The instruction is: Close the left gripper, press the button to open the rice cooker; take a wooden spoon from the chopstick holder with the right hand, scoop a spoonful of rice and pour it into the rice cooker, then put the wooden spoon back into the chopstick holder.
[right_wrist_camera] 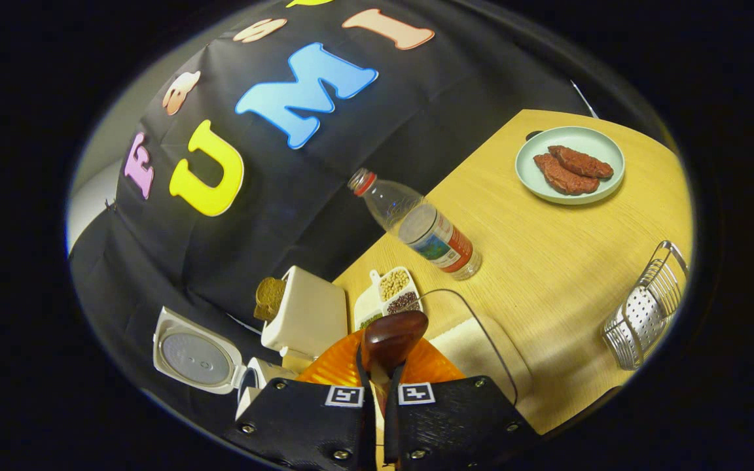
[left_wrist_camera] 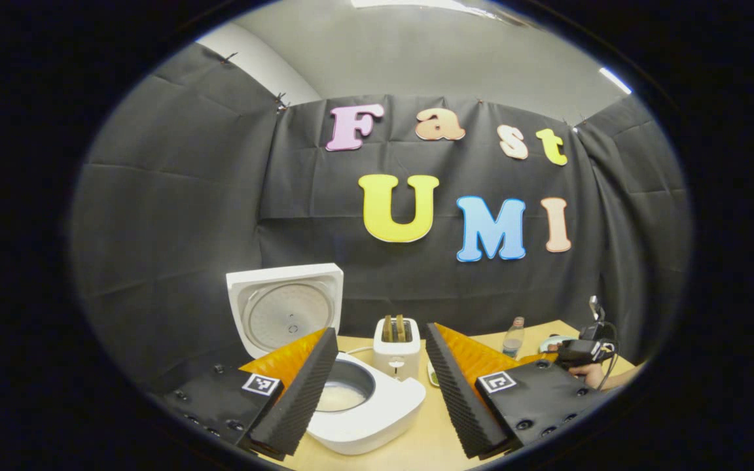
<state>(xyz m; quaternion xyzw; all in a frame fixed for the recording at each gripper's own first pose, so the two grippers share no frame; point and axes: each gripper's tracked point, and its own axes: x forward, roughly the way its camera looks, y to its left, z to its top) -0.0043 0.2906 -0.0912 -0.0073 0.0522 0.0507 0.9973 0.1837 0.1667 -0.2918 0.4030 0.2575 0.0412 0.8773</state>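
Right gripper [right_wrist_camera: 377, 383] clamps wooden spoon [right_wrist_camera: 391, 337]; left gripper [left_wrist_camera: 377, 379] wide. Rice cooker [left_wrist_camera: 357, 405] lid up. Keep spoon bowl level, travel slowly, tip over pot centre.

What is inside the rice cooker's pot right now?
In the left gripper view the rice cooker stands lid up; its inner pot shows a pale layer at the bottom. The left gripper's finger covers the pot's near-left part.

In the left gripper view, the toaster [left_wrist_camera: 396, 348] is standing behind the open rice cooker [left_wrist_camera: 364, 405] on the table [left_wrist_camera: 416, 438], and a bottle [left_wrist_camera: 514, 337] is sitting to the right.
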